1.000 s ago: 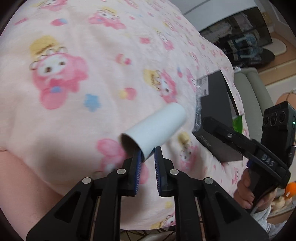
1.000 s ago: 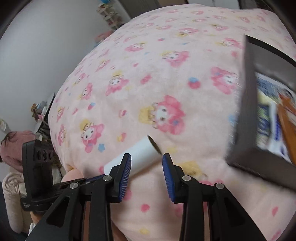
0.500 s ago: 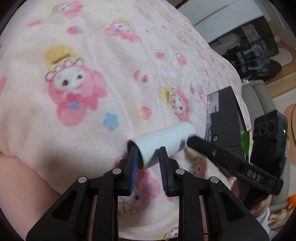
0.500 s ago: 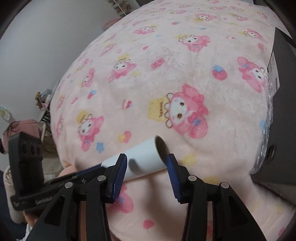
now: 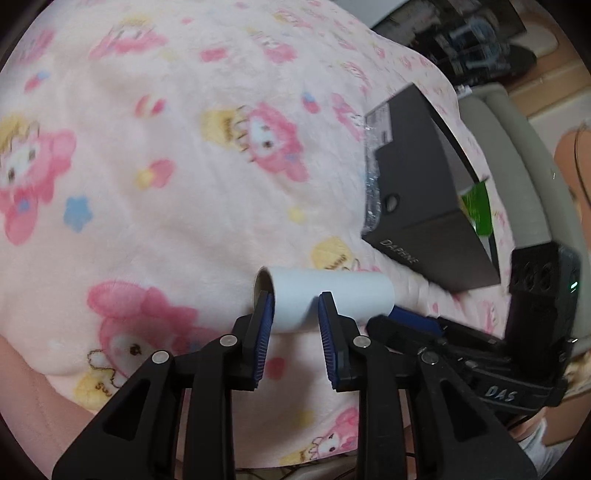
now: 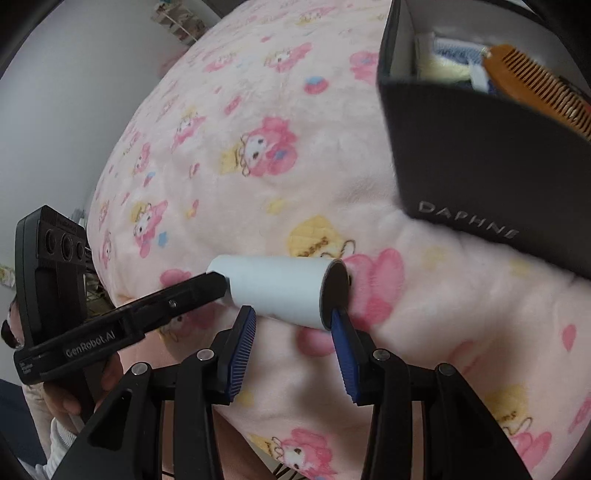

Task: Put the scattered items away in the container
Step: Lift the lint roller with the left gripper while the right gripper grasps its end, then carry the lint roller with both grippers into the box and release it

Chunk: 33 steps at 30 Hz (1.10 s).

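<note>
A white roll with a cardboard core [image 5: 325, 295] hangs above the pink cartoon-print blanket [image 5: 166, 166]. My left gripper [image 5: 295, 314] is shut on the roll's left end. My right gripper [image 6: 293, 325] is open, its blue pads either side of the roll's right end [image 6: 280, 288]; I cannot tell whether they touch it. The right gripper also shows in the left wrist view [image 5: 413, 321]. The dark grey box marked DAPHNE [image 5: 417, 184] stands on the blanket to the right, and also shows in the right wrist view [image 6: 480, 166].
Inside the box lie an orange comb [image 6: 535, 88] and printed packets [image 6: 450, 62]. A grey sofa arm [image 5: 517, 155] runs behind the box. A shelf with dark items [image 5: 472, 33] stands at the far right. A white wall [image 6: 55, 92] rises on the left.
Both grippers and the roll have moved toward the box, which now looms larger. The right gripper's pads have come up around the roll's right end. The left gripper keeps its grip.
</note>
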Each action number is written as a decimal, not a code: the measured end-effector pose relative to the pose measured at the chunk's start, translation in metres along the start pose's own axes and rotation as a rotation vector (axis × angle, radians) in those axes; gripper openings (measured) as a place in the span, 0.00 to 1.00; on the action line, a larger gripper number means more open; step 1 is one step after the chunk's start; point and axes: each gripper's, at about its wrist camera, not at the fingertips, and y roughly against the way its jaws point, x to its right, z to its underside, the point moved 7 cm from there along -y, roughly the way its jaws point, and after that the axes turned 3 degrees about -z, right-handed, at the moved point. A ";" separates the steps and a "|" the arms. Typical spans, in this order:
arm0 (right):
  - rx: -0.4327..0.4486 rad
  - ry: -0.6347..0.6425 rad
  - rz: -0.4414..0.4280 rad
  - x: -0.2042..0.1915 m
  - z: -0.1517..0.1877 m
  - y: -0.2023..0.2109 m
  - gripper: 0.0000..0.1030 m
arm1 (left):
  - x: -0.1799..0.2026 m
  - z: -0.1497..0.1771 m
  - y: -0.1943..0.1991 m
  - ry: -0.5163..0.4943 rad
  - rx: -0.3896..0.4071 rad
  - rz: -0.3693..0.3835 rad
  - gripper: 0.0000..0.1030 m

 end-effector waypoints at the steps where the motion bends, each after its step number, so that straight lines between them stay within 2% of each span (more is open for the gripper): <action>1: 0.013 0.010 0.000 -0.001 -0.002 0.007 0.37 | 0.006 -0.001 0.004 -0.013 0.004 0.003 0.24; 4: 0.067 0.039 0.000 -0.004 -0.008 0.036 0.37 | 0.028 -0.008 0.019 -0.042 0.029 0.029 0.23; 8: 0.143 0.014 -0.027 0.003 -0.014 0.078 0.37 | 0.069 -0.021 0.034 -0.118 0.058 0.066 0.23; 12: 0.221 0.043 -0.003 0.010 -0.022 0.127 0.37 | 0.115 -0.038 0.046 -0.200 0.095 0.121 0.23; 14: 0.268 0.057 0.019 0.017 -0.028 0.153 0.37 | 0.139 -0.049 0.044 -0.226 0.104 0.160 0.23; 18: 0.344 0.029 0.077 0.043 -0.039 0.185 0.37 | 0.169 -0.058 0.018 -0.266 0.078 0.168 0.23; 22: 0.379 -0.076 0.127 0.089 -0.039 0.195 0.37 | 0.198 -0.067 -0.009 -0.305 0.048 0.171 0.23; 26: 0.370 -0.144 0.143 0.120 -0.042 0.188 0.37 | 0.228 -0.075 -0.037 -0.345 0.019 0.175 0.23; 33: 0.337 -0.116 0.181 0.137 -0.085 0.156 0.38 | 0.225 -0.115 -0.072 -0.301 0.018 0.118 0.27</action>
